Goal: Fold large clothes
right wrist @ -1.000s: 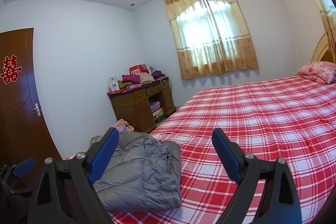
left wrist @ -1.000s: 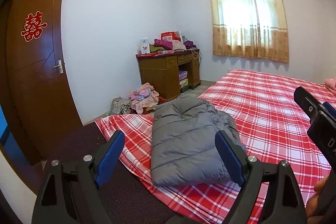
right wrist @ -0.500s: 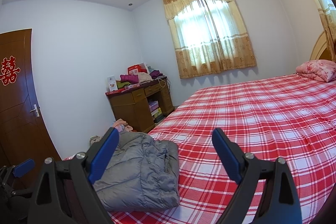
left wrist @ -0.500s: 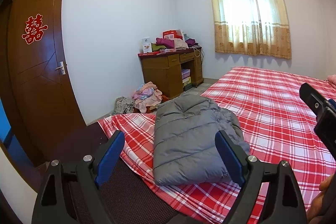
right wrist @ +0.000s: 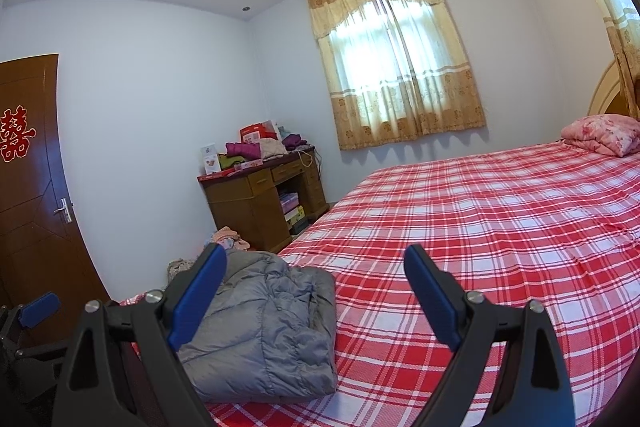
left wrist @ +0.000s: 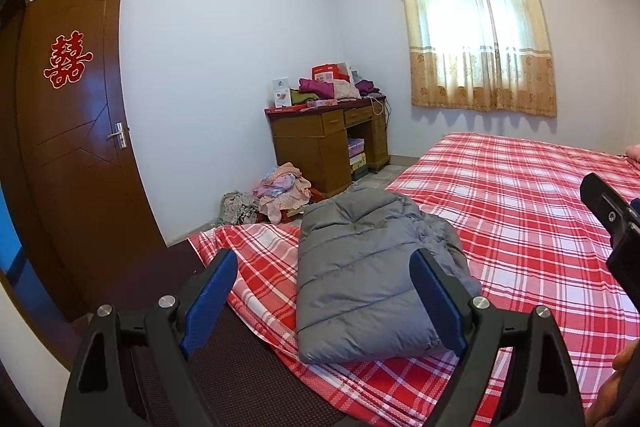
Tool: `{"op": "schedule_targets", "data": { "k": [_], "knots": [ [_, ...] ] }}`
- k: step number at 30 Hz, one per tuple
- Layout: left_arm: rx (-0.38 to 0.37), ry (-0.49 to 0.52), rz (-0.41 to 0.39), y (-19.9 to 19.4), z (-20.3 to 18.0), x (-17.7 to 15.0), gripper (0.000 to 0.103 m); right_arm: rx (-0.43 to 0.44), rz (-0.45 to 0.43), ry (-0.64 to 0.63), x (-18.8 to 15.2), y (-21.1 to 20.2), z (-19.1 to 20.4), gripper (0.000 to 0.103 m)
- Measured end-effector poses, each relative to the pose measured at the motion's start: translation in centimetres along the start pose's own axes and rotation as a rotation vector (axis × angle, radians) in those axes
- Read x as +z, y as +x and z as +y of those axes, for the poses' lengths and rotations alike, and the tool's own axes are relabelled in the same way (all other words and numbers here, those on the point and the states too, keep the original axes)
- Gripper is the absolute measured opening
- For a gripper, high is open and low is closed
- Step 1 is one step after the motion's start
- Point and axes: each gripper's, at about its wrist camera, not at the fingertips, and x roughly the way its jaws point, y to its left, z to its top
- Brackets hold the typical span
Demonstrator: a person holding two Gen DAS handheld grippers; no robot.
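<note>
The jacket (left wrist: 360,275), a grey quilted one, lies folded into a thick rectangle near the corner of the bed (left wrist: 532,211), on the red and white checked sheet. From the left gripper (left wrist: 324,299), the jacket sits ahead of and between the two blue fingers (left wrist: 208,303), which are spread wide apart and hold nothing, raised clear of the cloth. From the right gripper (right wrist: 316,303), the same jacket (right wrist: 264,327) lies ahead and toward its left finger (right wrist: 196,303); its fingers too stand wide apart with nothing between them, and bare checked sheet shows in the gap. Beyond the jacket, past the fingertips, a heap of clothes (left wrist: 280,191) sits on the floor beside a wooden desk (left wrist: 324,143) piled with more clothing and boxes. A brown door (left wrist: 72,155) with a red paper emblem stands off to the left, a curtained window (left wrist: 480,27) ahead, and a pink pillow (right wrist: 600,133) at the far end of the bed.
</note>
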Motion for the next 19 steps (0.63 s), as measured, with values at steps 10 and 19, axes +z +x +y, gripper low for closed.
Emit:
{"op": "schedule_targets", "data": {
  "k": [10, 19],
  "knots": [
    [-0.016, -0.034, -0.016, 0.1, 0.7, 0.1, 0.088, -0.009, 0.005, 0.007, -0.1, 0.1, -0.2, 0.093],
    [-0.015, -0.028, 0.025, 1.6, 1.1, 0.0, 0.088, -0.013, 0.018, 0.009, -0.1, 0.6, -0.4, 0.095]
  ]
}}
